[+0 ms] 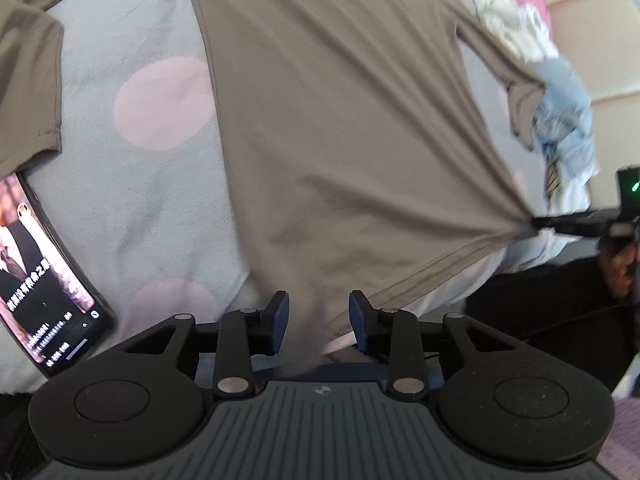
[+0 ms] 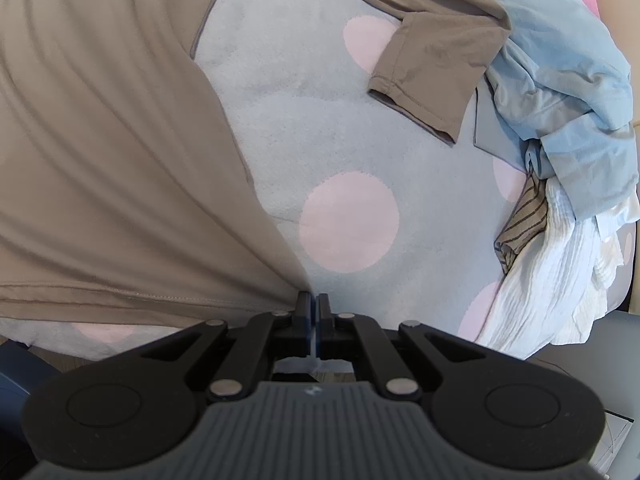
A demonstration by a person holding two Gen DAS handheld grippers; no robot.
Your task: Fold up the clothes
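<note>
Right wrist, claw point(image 2: 313, 304) pinching shirt point(image 2: 100, 160) hem (taut)

A grey blanket point(image 2: 280, 128) with pink dots point(image 2: 349, 222) covers the surface. A lit phone point(image 1: 44, 280) lies on it at the left edge of the left wrist view, screen up. A cream padded panel point(image 1: 592, 40) stands behind.

I see the shirt point(image 1: 340, 128) spread on the blanket point(image 1: 132, 160) — phone point(image 1: 44, 280) on the blanket to its left, clothes pile point(image 2: 568, 128) to its right — its hem corners at the left gripper point(image 1: 319, 316) and right gripper point(image 2: 313, 308).
</note>
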